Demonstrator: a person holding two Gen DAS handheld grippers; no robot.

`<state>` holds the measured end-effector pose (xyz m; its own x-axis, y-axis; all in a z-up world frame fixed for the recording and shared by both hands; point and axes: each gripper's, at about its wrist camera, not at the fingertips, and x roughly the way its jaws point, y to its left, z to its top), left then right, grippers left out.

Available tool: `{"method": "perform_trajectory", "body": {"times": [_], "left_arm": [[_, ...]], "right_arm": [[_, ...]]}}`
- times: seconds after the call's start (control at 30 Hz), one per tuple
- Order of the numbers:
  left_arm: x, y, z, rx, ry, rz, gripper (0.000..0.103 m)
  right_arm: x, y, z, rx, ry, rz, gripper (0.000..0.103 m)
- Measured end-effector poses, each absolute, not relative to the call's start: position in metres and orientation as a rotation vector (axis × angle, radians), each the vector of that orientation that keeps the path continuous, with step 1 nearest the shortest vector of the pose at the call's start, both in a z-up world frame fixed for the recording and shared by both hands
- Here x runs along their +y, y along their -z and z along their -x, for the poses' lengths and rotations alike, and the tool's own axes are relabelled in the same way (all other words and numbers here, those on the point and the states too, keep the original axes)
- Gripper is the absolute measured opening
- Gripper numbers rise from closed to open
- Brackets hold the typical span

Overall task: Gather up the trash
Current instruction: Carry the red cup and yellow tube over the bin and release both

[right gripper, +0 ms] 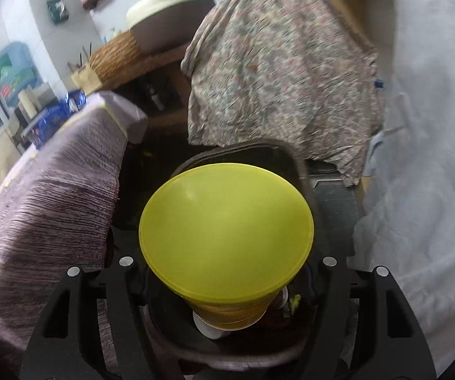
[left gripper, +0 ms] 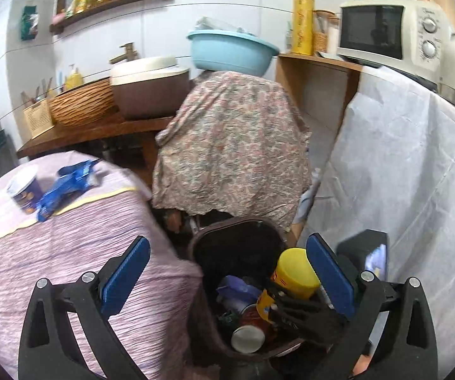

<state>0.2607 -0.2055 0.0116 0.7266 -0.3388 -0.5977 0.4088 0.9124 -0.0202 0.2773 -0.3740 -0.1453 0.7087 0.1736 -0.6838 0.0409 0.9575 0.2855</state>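
At the far left of the left wrist view, a bench draped in a ribbed lilac cloth (left gripper: 78, 237) is seen, carrying a white-rimmed dark blue paper cup (left gripper: 24, 190) and, just beside it on the right, a crumpled blue foil wrapper (left gripper: 66, 186). Behind it a brown wooden counter (left gripper: 100, 129) bears a woven wicker basket (left gripper: 81, 104) and a brown basin with a cream lid (left gripper: 150, 88). Towards the middle, a floral patterned cloth (left gripper: 233, 145) hangs over some bulky thing, with a light blue plastic bowl (left gripper: 230, 50) on top.

Near and below the floral cloth stands a dark brown open trash bin (left gripper: 237, 240). Inside it several pieces of trash are visible: a bluish wrapper (left gripper: 237, 288) and a red can with a silvery end (left gripper: 249, 332).

The left tongs (left gripper: 227, 281) are spread wide apart above the bin, with nothing pressed between their blue pads (left gripper: 126, 275).

The right tongs (right gripper: 227, 288) are clamped on a yellow cylindrical canister with a yellow plastic lid (right gripper: 227, 231); their fingertips are hidden behind it. The canister is held over the mouth of the bin, lid towards the right wrist camera. In the left wrist view the same canister is seen tilted over the right side of the bin, gripped by black tongs.

At the right, a white sheet (left gripper: 401, 171) hangs down, and a cream toaster oven (left gripper: 392, 31) stands on a shelf at the far right.
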Motion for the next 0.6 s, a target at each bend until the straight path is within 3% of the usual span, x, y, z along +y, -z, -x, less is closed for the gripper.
{"method": "perform_trajectory", "body": {"times": [0.4,0.6], "left_arm": [[-0.157,-0.006,-0.263,0.664,0.333,-0.081,0.098],[-0.148,-0.004,-0.261,0.678,0.328,-0.077,0.098]], "right_arm": [[-0.338,0.205,-0.331,0.936,-0.072,-0.235,0.067],[-0.329,0.216,-0.331,0.947,-0.042,-0.232,0.084]]}}
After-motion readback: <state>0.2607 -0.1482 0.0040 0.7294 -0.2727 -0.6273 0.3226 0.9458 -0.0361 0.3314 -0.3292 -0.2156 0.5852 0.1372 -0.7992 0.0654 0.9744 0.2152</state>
